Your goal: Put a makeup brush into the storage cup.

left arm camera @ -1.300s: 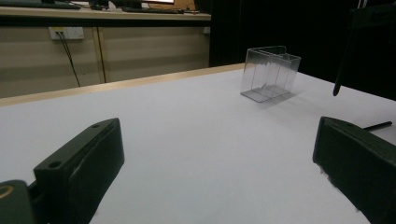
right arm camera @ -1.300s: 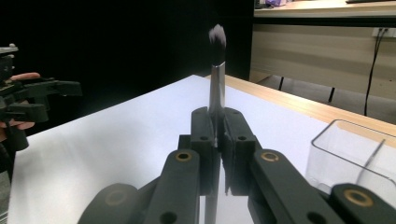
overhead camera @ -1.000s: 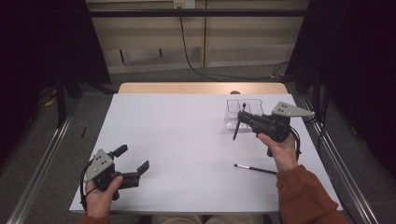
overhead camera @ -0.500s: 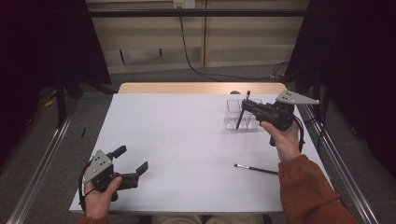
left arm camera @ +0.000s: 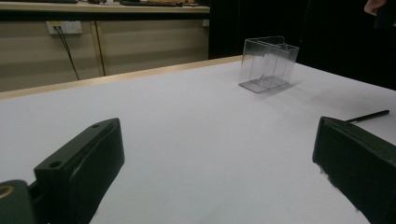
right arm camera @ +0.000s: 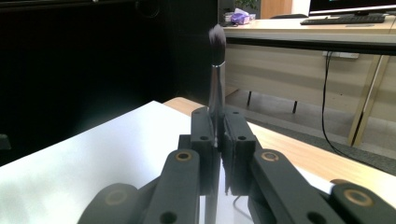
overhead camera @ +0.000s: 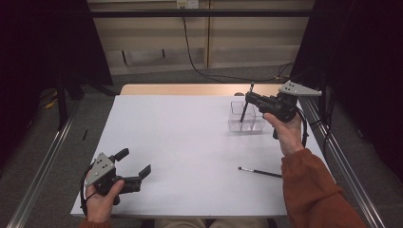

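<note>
White tabletop point(overhead camera: 190, 142) carries a clear acrylic organizer point(overhead camera: 246, 116); above it the right tool point(right arm camera: 217, 135) pinches a makeup brush point(right arm camera: 216, 70) upright by its handle. Light, stiff, slick: grip mid-handle. Left tool point(overhead camera: 133, 164) rests wide open.

A white table point(overhead camera: 190, 142) with a light wooden strip point(overhead camera: 180, 89) along its far edge stands on a grey carpeted floor point(overhead camera: 157, 78), with metal rails point(overhead camera: 40, 166) running along both of its sides. Beyond it a beige panelled wall point(overhead camera: 199, 42) carries a socket point(overhead camera: 185, 4) from which a black cable point(overhead camera: 190, 52) drops and trails over the floor, and black curtains point(overhead camera: 43, 42) close off the left and right of the space. In the right gripper view, a wooden desk point(right arm camera: 327, 28) with a keyboard point(right arm camera: 345, 19) and a monitor point(right arm camera: 350, 5) stands further off in the evenly lit room.
</note>
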The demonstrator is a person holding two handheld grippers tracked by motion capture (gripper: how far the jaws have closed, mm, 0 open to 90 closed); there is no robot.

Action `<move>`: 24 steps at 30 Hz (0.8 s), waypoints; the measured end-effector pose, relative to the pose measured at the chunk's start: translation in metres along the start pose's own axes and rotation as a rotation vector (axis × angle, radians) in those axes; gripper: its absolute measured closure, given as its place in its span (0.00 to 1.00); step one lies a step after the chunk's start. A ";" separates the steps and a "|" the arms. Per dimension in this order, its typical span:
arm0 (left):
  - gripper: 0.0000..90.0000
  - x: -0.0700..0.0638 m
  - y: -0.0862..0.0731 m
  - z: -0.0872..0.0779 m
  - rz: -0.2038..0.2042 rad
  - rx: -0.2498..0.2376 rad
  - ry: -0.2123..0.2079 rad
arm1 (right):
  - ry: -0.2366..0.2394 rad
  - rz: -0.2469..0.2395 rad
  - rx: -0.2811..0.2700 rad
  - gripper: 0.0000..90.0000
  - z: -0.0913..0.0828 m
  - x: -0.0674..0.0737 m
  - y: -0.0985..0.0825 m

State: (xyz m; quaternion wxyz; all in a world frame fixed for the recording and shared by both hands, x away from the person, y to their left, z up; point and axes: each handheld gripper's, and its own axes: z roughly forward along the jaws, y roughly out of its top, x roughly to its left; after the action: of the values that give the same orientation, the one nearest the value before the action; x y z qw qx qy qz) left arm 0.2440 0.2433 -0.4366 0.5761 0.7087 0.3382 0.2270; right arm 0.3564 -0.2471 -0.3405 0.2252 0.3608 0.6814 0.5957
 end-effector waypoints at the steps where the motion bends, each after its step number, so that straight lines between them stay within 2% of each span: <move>1: 0.02 0.000 0.000 0.000 0.000 0.001 -0.001 | -0.003 -0.004 0.001 0.93 0.002 -0.001 0.002; 15: 0.03 0.000 0.000 0.001 0.012 0.010 -0.005 | -0.035 -0.011 -0.009 0.93 0.018 -0.009 0.013; 24: 0.03 0.000 -0.001 0.000 0.013 0.014 -0.006 | -0.063 -0.004 -0.010 0.93 0.031 -0.013 0.012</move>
State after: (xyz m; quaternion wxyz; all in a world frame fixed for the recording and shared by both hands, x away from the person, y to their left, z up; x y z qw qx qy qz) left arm 0.2438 0.2431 -0.4373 0.5706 0.7155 0.3336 0.2260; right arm 0.3902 -0.2368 -0.3367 0.2496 0.3770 0.6716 0.5870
